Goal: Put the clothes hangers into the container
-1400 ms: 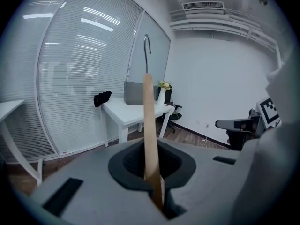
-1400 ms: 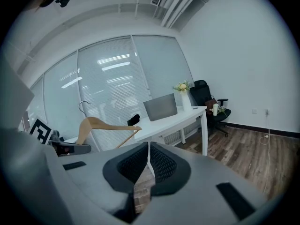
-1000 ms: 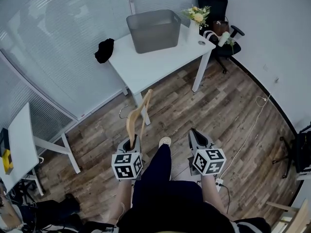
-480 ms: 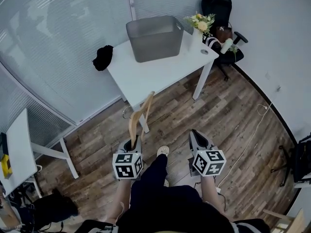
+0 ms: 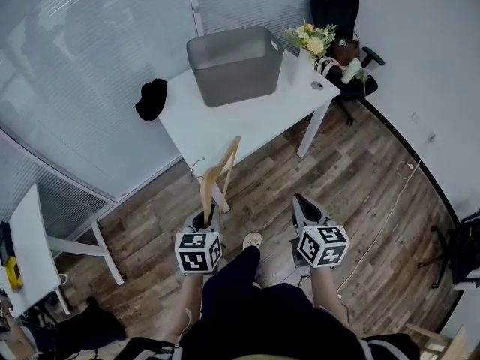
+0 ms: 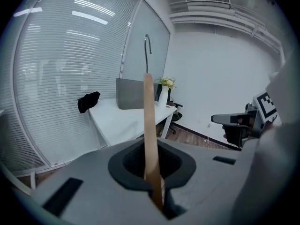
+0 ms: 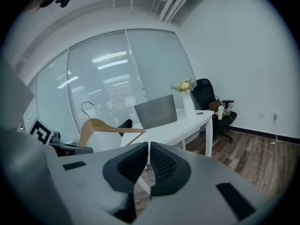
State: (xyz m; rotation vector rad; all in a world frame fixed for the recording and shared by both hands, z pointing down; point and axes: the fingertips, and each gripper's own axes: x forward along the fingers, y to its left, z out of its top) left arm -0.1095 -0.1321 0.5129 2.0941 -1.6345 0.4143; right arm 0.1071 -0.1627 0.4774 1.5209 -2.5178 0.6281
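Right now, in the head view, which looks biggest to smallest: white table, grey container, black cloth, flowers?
1. white table
2. grey container
3. black cloth and flowers look about alike, so no ranking.

- The container (image 5: 232, 64) is coloured plain grey.
- The table (image 5: 255, 122) is finished in white.
- The clothes hanger (image 6: 149, 135) is seen in pale tan wood.
- Black-and-white square markers are borne by the left gripper (image 5: 204, 218) and right gripper (image 5: 302, 205).
- The floor (image 5: 360, 178) is patterned in brown-grey planks.

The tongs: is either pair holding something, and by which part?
The left tongs grip a wooden clothes hanger by the end of one arm. The right tongs are shut and empty.
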